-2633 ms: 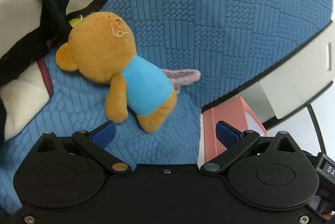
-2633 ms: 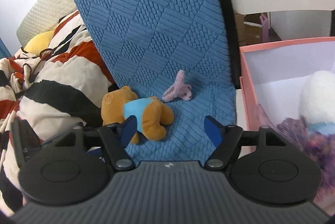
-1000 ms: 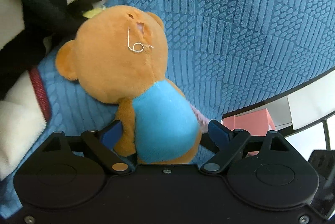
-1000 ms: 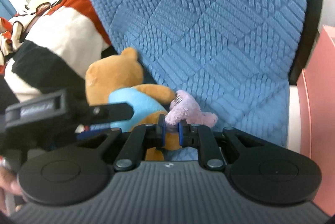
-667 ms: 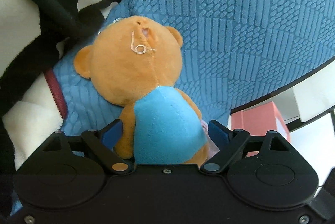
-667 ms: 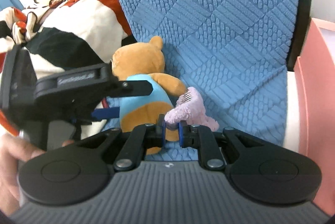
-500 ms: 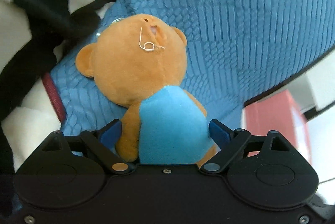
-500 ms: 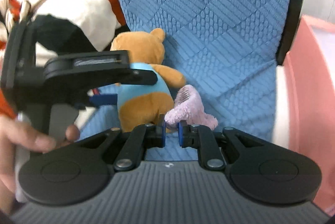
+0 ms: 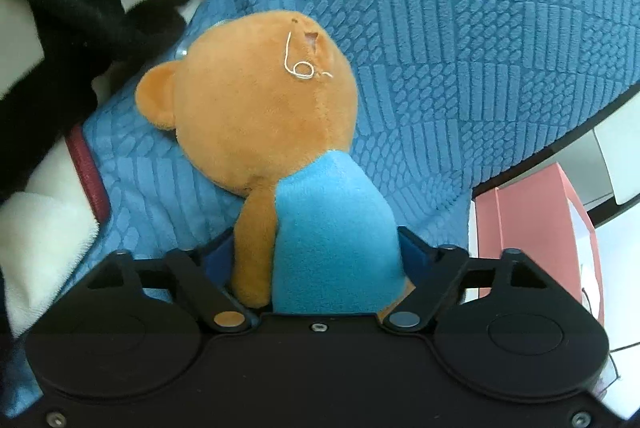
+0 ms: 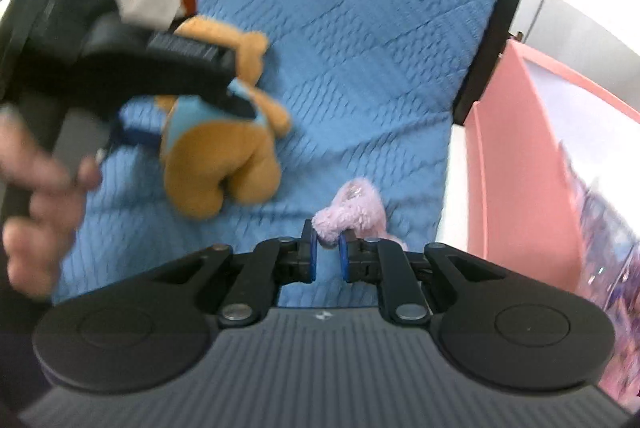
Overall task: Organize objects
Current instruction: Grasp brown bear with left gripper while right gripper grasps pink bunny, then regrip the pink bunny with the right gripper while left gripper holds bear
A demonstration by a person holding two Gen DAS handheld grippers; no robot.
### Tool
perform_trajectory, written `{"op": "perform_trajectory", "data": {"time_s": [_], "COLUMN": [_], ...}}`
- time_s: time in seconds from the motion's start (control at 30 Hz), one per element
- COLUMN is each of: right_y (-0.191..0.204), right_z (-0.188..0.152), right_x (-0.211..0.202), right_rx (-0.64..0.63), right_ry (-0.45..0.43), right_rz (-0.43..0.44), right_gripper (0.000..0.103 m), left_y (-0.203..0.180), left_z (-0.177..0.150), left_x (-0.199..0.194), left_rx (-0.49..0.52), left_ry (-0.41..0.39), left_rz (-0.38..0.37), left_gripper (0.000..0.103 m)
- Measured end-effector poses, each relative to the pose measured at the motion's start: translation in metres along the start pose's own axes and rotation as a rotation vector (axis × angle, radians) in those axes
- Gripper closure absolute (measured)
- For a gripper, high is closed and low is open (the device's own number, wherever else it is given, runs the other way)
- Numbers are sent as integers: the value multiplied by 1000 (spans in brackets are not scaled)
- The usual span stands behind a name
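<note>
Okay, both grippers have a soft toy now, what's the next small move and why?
Probably swing the right gripper, shut on the purple plush, toward the pink box beside it; the left gripper grips the bear and can follow.

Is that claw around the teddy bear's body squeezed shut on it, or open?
Shut on it: the left claw presses both blue fingers against the teddy bear at its blue shirt.
</note>
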State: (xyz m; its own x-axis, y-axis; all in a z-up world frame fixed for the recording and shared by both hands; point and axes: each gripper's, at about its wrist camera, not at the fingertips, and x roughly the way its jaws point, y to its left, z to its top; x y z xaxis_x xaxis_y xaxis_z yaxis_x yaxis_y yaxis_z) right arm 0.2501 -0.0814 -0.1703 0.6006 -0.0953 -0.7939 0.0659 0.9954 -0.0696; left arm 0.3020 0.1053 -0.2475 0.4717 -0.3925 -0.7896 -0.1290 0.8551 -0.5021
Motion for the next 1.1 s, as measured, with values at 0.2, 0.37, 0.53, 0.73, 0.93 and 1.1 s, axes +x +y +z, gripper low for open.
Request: {"op": "perform_trajectory", "data": {"time_s": [0.2, 0.37, 0.53, 0.73, 0.93, 1.1], "right_y": [5, -1, -9, -25, -33, -28], "right_z": [-13, -19, -21, -12, -8, -14], "right_x": [-5, -12, -20, -1, 29, 43], "right_rx": [12, 95, 156, 278, 439, 469], "right_ry": [9, 14, -15, -16, 42, 66], "right_rz": [14, 67, 112, 80, 73, 81], "right_gripper": [84, 58, 47, 42, 41, 39], "left_y": [0, -14, -14, -13, -4, 1], "left_z": [-10, -24, -35, -33, -29, -27], "left_x": [-18, -38, -48, -41, -32, -26], "left_rx": [61, 179, 237, 218, 151, 106], "left_ry": [-30, -33, 15, 60, 83, 103], "left_rz": [12, 33, 50, 60, 48, 48], "left_gripper": [32, 32, 26, 16, 10, 8]}}
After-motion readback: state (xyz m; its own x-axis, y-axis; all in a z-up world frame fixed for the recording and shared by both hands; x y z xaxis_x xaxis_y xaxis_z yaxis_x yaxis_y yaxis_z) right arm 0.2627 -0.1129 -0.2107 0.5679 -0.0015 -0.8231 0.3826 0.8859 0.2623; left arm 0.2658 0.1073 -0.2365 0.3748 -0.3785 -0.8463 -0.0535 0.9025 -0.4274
